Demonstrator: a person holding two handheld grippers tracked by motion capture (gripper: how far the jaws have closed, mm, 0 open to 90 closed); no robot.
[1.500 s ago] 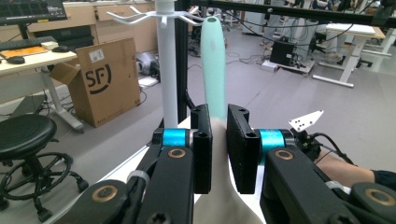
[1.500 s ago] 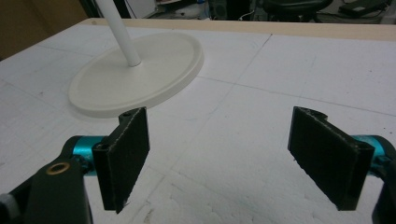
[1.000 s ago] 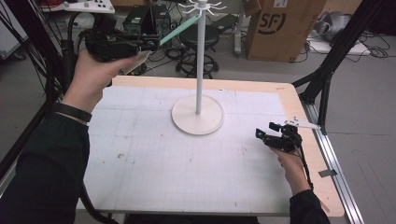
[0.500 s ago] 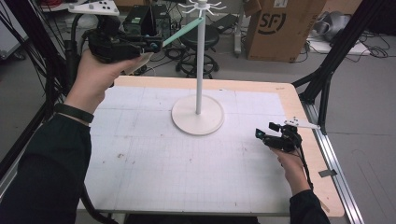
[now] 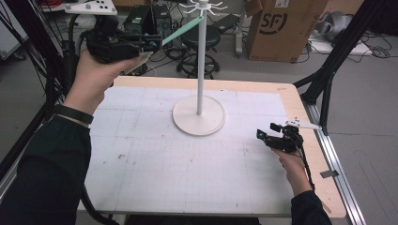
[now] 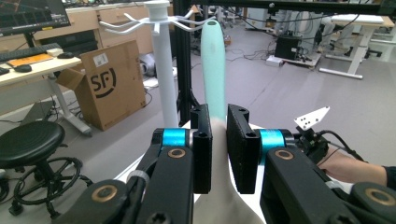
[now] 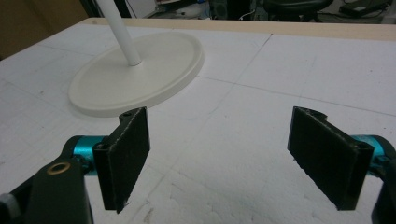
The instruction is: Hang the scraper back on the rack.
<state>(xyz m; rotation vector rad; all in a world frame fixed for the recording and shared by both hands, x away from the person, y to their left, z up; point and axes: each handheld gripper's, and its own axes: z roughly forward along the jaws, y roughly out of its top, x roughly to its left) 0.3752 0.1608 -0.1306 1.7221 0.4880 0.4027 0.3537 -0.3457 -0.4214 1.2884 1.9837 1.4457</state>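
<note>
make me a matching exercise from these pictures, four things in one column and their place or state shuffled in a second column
Things:
1. left hand-held gripper
2. right hand-held gripper
3. mint green utensil handle
4. white stand

Places or states:
A. on the table mat, round base down
B. open, low over the mat's right side
C. points toward the hooks at the stand's top
D. raised, shut on the utensil

Pairs: 1-D, 2-B, 3-C, 4-A
</note>
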